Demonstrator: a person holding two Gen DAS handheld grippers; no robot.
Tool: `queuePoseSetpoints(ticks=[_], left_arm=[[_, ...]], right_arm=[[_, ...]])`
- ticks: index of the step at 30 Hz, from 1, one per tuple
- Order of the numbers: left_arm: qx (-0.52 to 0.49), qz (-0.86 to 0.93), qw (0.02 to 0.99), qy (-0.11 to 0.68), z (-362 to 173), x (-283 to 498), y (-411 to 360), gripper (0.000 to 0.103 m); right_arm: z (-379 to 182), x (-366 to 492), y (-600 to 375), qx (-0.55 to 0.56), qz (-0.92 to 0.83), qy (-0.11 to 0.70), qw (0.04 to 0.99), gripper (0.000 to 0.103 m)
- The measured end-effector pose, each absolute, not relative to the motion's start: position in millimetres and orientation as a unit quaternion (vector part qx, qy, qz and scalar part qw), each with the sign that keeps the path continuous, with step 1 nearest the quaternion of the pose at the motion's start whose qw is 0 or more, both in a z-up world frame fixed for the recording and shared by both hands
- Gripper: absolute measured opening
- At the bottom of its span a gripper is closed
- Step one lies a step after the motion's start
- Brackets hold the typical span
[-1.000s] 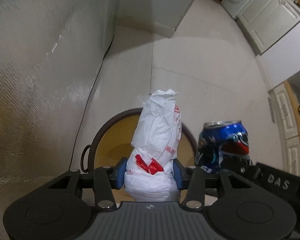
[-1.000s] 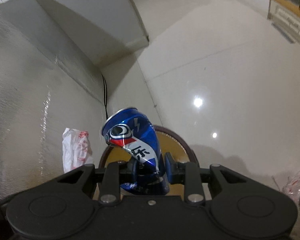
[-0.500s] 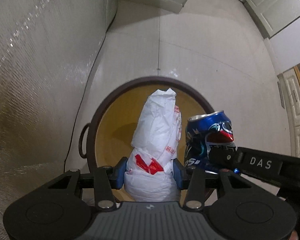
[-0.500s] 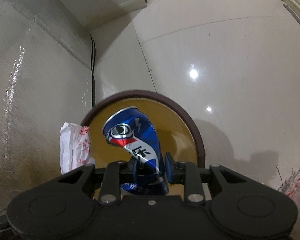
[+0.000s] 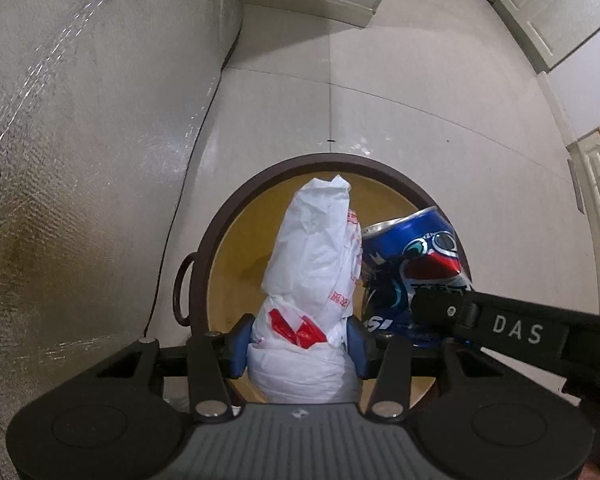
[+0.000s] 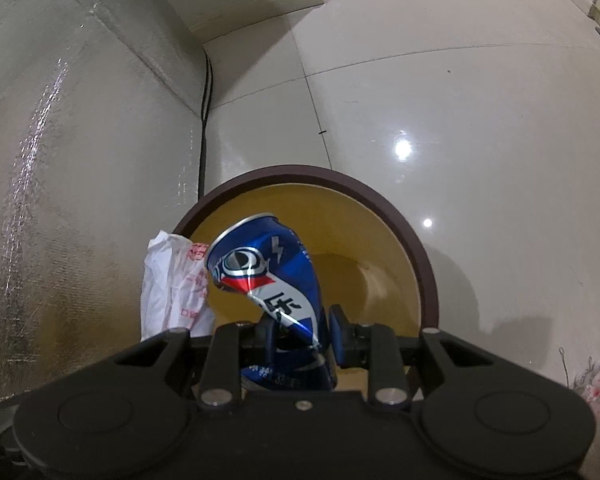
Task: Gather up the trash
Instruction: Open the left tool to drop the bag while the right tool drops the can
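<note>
Now bin (image 5: 204,248) fully below, bag (image 5: 316,256) and can (image 6: 268,272) centred over it

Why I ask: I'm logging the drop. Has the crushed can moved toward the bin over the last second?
Yes. The crushed blue can has moved forward over the bin, whose yellow inside now shows behind it.

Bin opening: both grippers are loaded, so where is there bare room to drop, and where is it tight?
The bin's yellow inside is bare beyond the crushed can, toward its far and right wall. The left side is crowded: the white plastic bag in the left gripper sits close beside the can in the right gripper.
</note>
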State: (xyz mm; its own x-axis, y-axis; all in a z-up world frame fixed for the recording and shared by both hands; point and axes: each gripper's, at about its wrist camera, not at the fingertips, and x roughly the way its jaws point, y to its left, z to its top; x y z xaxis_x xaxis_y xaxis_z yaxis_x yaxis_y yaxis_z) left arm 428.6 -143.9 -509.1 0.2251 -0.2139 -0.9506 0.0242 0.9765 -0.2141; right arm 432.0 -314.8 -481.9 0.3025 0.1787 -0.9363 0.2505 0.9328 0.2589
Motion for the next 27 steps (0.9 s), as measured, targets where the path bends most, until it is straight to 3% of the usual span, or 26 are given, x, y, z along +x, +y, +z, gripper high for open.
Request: queuePoseSetpoints(ticks=[5,7,16,27], left_arm=[[-0.075,-0.075,0.775,0.623,-510,428,-144,0.062],[-0.077,-0.074,0.773,0.625,-510,427,-143,0.063],[-0.064,-0.058,0.773,0.628,-509,430,-134,0.067],[-0.04,-0.041,0.78,0.623,-487,421,-119,0.081]], right_arm=[[-481,433,-319,0.186,-0.021,0.595,0.782,0.032],[-481,434,-321,0.193,-0.024,0.596,0.779,0.037],[-481,437,-324,0.201,-0.036,0.602,0.772,0.04],[-469,427,-326,0.201,-0.041,0.592,0.78,0.056]])
